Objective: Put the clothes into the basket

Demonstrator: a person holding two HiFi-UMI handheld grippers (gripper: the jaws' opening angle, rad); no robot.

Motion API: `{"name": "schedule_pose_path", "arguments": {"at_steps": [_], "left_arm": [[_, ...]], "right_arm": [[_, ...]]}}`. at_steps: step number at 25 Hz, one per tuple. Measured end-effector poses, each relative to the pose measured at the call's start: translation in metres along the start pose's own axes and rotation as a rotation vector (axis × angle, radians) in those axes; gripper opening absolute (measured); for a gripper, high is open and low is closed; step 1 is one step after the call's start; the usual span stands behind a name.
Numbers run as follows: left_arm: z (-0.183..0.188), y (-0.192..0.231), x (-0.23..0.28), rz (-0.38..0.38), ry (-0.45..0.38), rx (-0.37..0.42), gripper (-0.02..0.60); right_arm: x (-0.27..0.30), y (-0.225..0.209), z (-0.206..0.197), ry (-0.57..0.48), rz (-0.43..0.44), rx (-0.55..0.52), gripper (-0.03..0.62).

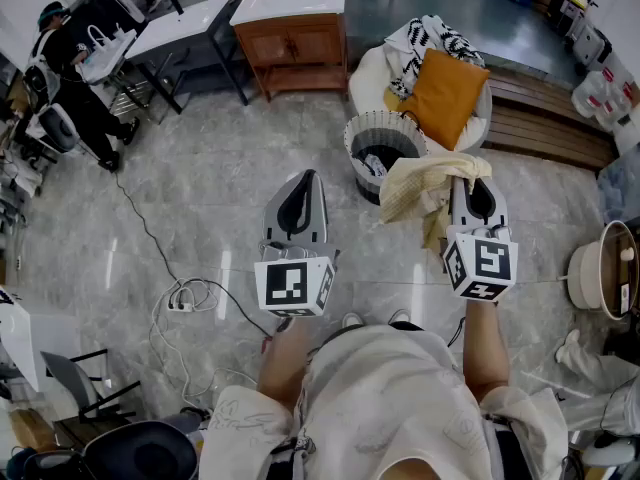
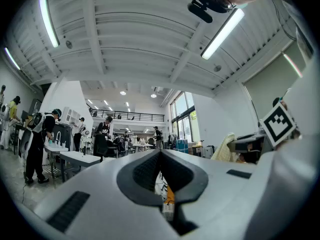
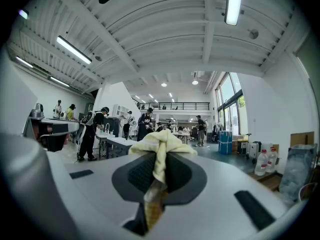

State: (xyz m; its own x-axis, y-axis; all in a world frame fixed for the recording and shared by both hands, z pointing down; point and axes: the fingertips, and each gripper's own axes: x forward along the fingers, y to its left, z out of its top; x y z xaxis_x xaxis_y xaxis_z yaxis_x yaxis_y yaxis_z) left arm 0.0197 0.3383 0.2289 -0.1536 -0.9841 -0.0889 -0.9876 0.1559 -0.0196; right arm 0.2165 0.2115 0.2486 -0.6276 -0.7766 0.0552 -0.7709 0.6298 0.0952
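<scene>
A pale yellow cloth point(image 1: 415, 188) hangs bunched from my right gripper point(image 1: 468, 175), whose jaws are shut on it; in the right gripper view the cloth point(image 3: 161, 143) spills over the tips of that gripper point(image 3: 159, 159). Just beyond and left of the cloth, a round grey basket point(image 1: 355, 130) stands on the floor with dark clothes inside. My left gripper point(image 1: 306, 176) is held level to the left of the basket, shut with nothing in it; its jaws meet in the left gripper view point(image 2: 160, 153). More clothes, a black-and-white patterned piece point(image 1: 425, 38), lie on the white seat behind the basket.
An orange cushion point(image 1: 445, 93) rests on the white seat. A wooden cabinet point(image 1: 292, 30) stands at the back and a wooden bench point(image 1: 550, 123) at right. A power strip with cable point(image 1: 180, 306) lies on the floor at left. A person point(image 1: 70, 78) stands far left.
</scene>
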Motion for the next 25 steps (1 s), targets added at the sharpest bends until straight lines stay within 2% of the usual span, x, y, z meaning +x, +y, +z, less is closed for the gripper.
{"name": "schedule_pose_path", "arguments": {"at_steps": [16, 25], "left_arm": [[-0.006, 0.027, -0.044, -0.016, 0.002, -0.015, 0.0], [-0.015, 0.032, -0.03, -0.027, 0.008, -0.036, 0.0]], "right_arm": [[-0.014, 0.048, -0.013, 0.036, -0.015, 0.049, 0.012], [-0.003, 0.048, -0.023, 0.049, -0.02, 0.061, 0.012]]}}
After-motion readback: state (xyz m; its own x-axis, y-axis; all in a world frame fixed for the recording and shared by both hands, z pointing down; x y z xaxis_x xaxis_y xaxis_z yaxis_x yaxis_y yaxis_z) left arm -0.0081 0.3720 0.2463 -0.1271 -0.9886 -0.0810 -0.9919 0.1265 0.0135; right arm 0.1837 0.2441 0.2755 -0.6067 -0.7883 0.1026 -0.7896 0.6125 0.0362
